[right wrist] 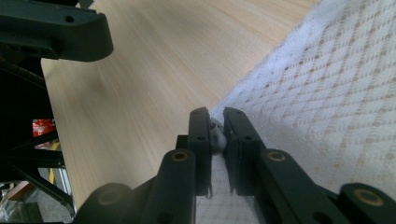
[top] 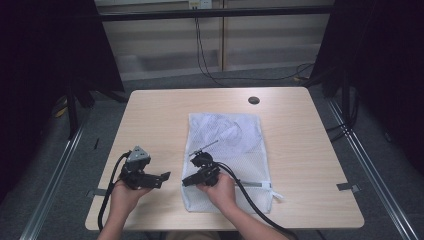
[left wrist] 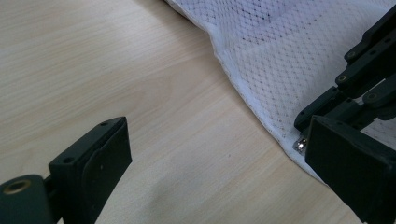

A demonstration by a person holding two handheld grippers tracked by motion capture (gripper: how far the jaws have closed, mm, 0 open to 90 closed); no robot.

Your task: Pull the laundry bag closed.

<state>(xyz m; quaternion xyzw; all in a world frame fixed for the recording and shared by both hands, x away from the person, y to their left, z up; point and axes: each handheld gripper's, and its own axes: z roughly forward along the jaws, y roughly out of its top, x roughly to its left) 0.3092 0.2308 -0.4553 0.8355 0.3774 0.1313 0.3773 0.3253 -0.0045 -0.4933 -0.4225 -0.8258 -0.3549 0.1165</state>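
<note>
The high view looks forward and down on the whole table [top: 300, 150]. Both gripper views sit low and close, sharing the mesh bag's [left wrist: 289, 51] edge.

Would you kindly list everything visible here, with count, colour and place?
mesh bag: one, white, flat on the table right of centre, zip along its near edge
zip pull: one, silver, at the bag's near left corner, between the right gripper's jaws
table: one, light wood, centre
round cap: one, dark, far side of the table
cables: several, black, on the floor beyond the table
left gripper: one, black, jaws open, over bare wood left of the bag
right gripper: one, black, shut on the zip pull
hands: two, at the near edge, one holding each gripper
</note>
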